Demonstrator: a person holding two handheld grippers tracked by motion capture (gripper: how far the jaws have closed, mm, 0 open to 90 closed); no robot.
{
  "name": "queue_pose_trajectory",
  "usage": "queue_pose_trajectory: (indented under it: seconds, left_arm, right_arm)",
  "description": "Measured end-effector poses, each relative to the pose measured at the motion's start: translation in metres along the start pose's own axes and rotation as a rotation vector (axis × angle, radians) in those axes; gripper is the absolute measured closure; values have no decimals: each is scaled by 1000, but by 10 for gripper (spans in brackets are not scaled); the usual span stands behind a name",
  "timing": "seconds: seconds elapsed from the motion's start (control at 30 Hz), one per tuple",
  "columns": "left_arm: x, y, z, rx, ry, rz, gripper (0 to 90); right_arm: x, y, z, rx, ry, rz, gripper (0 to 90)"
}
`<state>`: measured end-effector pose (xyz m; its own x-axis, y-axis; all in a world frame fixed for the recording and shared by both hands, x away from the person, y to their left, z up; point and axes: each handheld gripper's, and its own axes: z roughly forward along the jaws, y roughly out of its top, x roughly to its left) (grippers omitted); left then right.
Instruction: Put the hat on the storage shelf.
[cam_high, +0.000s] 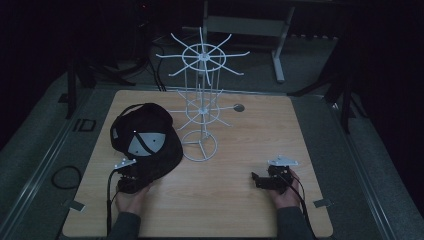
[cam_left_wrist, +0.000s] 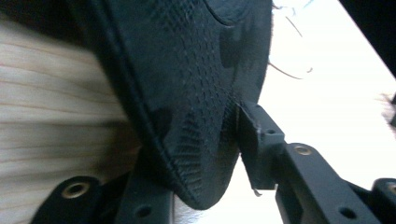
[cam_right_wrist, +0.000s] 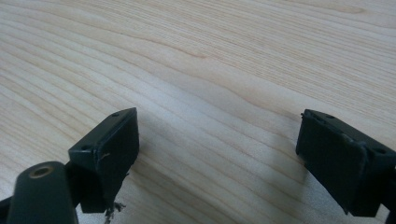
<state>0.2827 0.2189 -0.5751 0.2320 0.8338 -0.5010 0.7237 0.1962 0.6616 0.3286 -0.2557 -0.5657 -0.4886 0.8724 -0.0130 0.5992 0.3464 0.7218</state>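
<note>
Two grippers at a wooden table, one cap being taken by its brim.

At the left, the black cap (cam_high: 146, 141) is lain on the table (cam_high: 240, 210) beside the white wire rack (cam_high: 201, 107), brim toward the person; the brim is caught between the jaws of the left gripper (cam_high: 131, 176), seemingly so the cap can be lifted to a rack arm. At the right, the right gripper (cam_high: 265, 181) is rested low with its jaws spread and nothing between them, kept clear.

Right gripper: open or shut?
Open. In the right gripper view the right gripper has its jaws set wide apart, with bare wooden table between them and nothing held.
</note>
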Motion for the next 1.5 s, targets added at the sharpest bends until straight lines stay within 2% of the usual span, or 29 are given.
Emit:
queue_pose_trajectory:
  seconds: [0.3, 0.37, 0.57, 0.67, 0.73, 0.8, 1.5]
  left_arm:
    - [-6, 1, -2, -45, -66, -6, 800]
    - [-6, 1, -4, -48, -63, -10, 810]
    - [-2, 3, -6, -56, -85, -56, 829]
    - [-1, 3, -8, -59, -83, -56, 848]
    - [-2, 4, -10, -66, -77, -47, 861]
    - [-5, 6, -11, -65, -66, -20, 862]
    - [-15, 19, -25, -110, -64, 22, 864]
  right_arm:
    - [0, 0, 0, 0, 0, 0, 130]
    - [0, 0, 0, 0, 0, 0, 129]
    - [0, 0, 0, 0, 0, 1, 130]
    - [0, 0, 0, 1, 0, 1, 130]
    - [0, 0, 0, 1, 0, 2, 130]
    - [0, 0, 0, 2, 0, 3, 130]
    - [0, 0, 0, 1, 1, 2, 130]
